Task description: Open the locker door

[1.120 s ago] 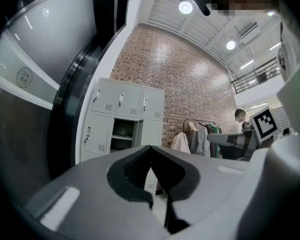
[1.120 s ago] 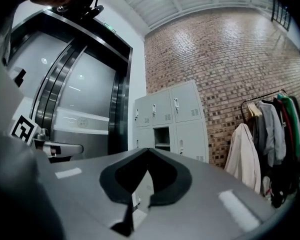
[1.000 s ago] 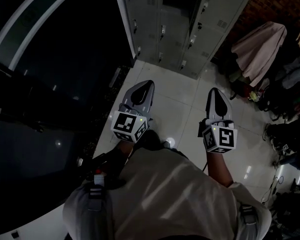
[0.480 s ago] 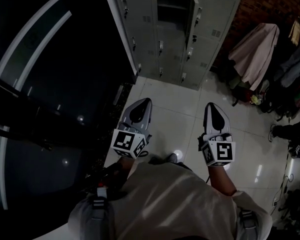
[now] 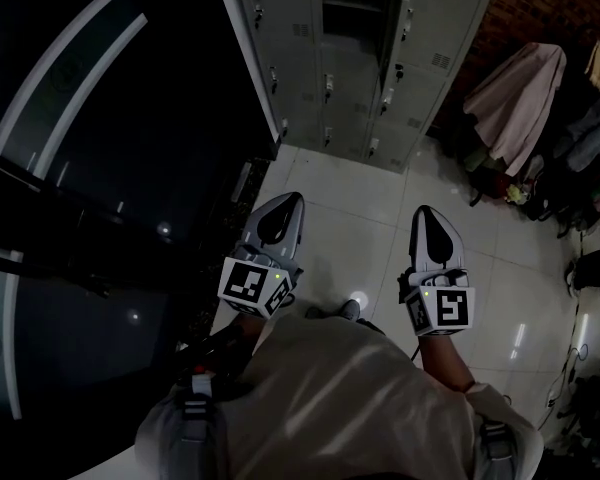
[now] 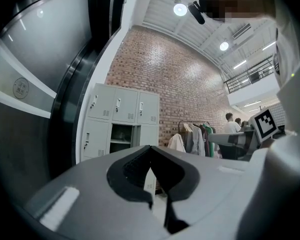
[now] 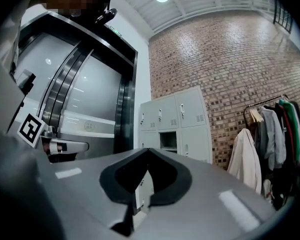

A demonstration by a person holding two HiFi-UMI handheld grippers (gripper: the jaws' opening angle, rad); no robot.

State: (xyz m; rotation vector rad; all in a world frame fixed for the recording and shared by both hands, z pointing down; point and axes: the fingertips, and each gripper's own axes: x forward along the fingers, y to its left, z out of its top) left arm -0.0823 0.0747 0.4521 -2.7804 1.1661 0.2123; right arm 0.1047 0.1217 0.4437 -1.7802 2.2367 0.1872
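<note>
The grey locker bank stands at the top of the head view, some way ahead of me across the tiled floor. One middle compartment is open, and its door hangs swung out to the right. The other doors are closed. My left gripper and right gripper are held side by side over the floor, pointing at the lockers and well short of them. Both are shut with nothing between the jaws. The open compartment shows above the left gripper. The same compartment also shows above the right gripper.
A dark glass wall with an escalator runs along my left. A rack of hanging coats stands right of the lockers against a brick wall. People stand far off on the right in the left gripper view. White floor tiles lie between me and the lockers.
The head view has shifted, so the lockers sit a little lower and more to the left in the frame. Both grippers keep the same shut pose in front of my body.
</note>
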